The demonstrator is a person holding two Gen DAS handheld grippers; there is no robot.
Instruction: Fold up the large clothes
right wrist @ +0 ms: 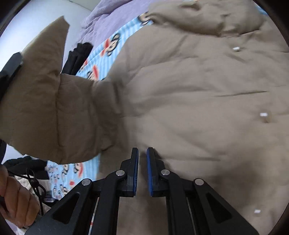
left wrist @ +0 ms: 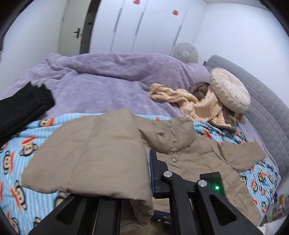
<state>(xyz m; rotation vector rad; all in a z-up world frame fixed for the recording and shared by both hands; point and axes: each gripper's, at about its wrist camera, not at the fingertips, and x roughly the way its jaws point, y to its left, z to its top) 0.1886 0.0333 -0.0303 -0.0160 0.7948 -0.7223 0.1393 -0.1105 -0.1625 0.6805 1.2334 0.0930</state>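
Item: tan padded coat (right wrist: 198, 101), spread on the bed over the monkey-print sheet (left wrist: 16, 150), one sleeve (left wrist: 86, 153) lifted in your left tool (left wrist: 149, 173), whose fingers are clamped on the fabric; your right tool (right wrist: 142, 171) hangs over the coat body, fingers a narrow gap apart, holding nothing. Carry the sleeve flat across the chest and lay its seam straight before letting go. No brand, label or legible writing shows; red wardrobe decals (left wrist: 174, 12) are unreadable.
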